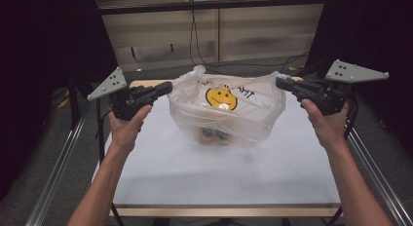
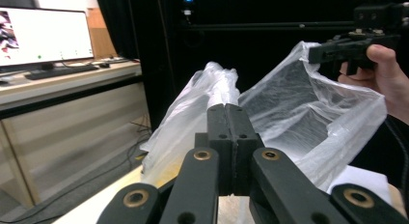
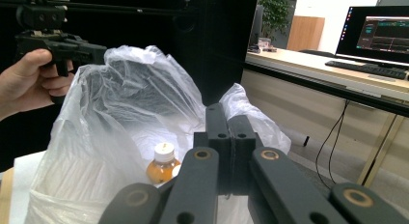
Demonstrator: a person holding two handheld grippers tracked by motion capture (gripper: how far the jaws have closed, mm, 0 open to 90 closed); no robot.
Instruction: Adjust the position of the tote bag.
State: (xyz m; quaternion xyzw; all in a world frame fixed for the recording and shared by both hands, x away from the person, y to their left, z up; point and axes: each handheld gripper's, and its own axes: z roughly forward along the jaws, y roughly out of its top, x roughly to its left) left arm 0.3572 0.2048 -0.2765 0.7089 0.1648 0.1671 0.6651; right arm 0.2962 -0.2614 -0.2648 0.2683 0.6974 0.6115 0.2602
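A: Table (image 1: 219, 177) status? White top, takes up centre and bottom of the high view.

B: Bag (image 1: 226, 109) sits upper centre of that view, clear plastic, yellow smiley print facing the camera. Held up and spread by both grippers.

A: Left gripper (image 1: 168, 87)?

B: Left of centre, upper half of the high view. Jaws pressed together on the bag's left handle; the left gripper view shows plastic bunched right at the tips (image 2: 230, 108).

A: Right gripper (image 1: 280, 82)?

B: Right of centre, same height. Jaws closed on the right handle. Its own view shows the tips (image 3: 227, 119) against the plastic.

A: Contents?

B: Bottle (image 3: 163, 165), orange liquid, white cap, upright inside the bag, lower centre of the right gripper view. Other items at the bag bottom are blurred, can't tell what.
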